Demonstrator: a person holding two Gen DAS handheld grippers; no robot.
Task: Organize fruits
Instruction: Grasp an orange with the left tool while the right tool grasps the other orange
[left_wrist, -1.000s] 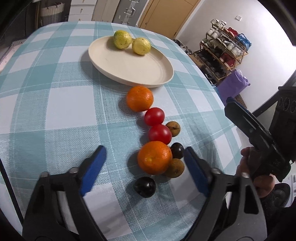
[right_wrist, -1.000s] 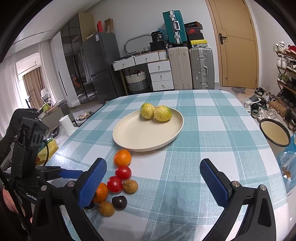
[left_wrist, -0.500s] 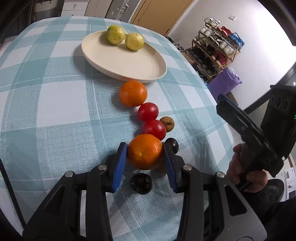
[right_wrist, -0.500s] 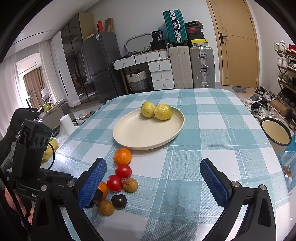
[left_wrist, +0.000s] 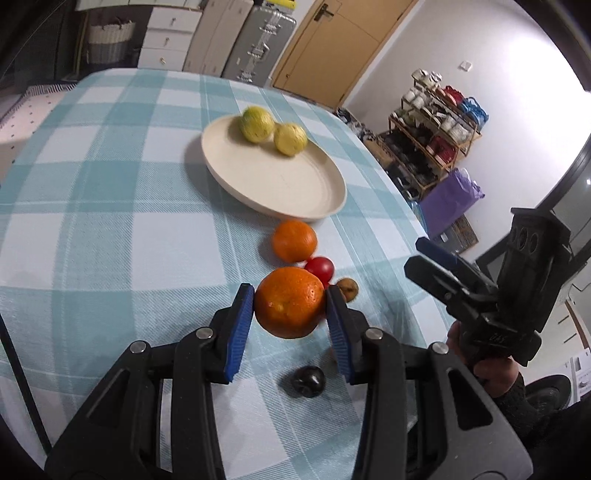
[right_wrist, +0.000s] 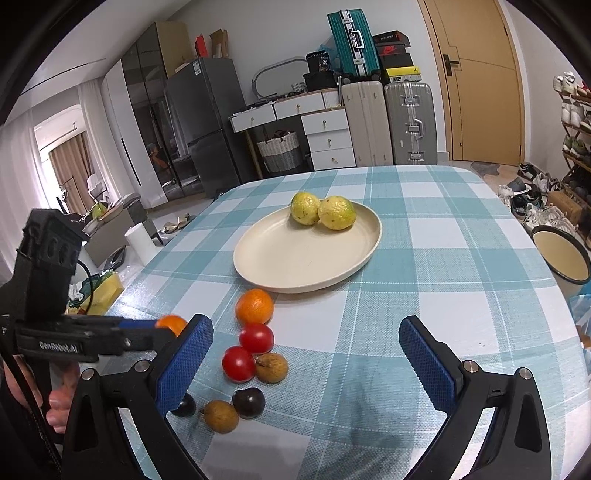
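Observation:
My left gripper (left_wrist: 290, 310) is shut on an orange (left_wrist: 290, 302) and holds it above the checked tablecloth; the held orange also shows in the right wrist view (right_wrist: 170, 323). A cream plate (left_wrist: 291, 192) (right_wrist: 295, 258) carries two yellow-green fruits (left_wrist: 257, 123) (left_wrist: 290, 139). On the cloth lie a second orange (left_wrist: 294, 240) (right_wrist: 254, 306), two red tomatoes (right_wrist: 256, 337) (right_wrist: 238, 363), two brown fruits (right_wrist: 272, 367) (right_wrist: 221, 416) and two dark plums (right_wrist: 249, 402) (left_wrist: 308, 380). My right gripper (right_wrist: 306, 362) is open and empty above the near cloth.
The table's right edge (left_wrist: 410, 236) drops to a shoe rack (left_wrist: 439, 125) and a purple bag (left_wrist: 450, 201). A cream bowl (right_wrist: 561, 258) sits off the table's right side. Suitcases (right_wrist: 384, 122), drawers and a fridge stand behind.
My left gripper closed on the near orange and lifted it off the cloth, away from the plums and brown fruits. The right gripper stayed open and nearly still.

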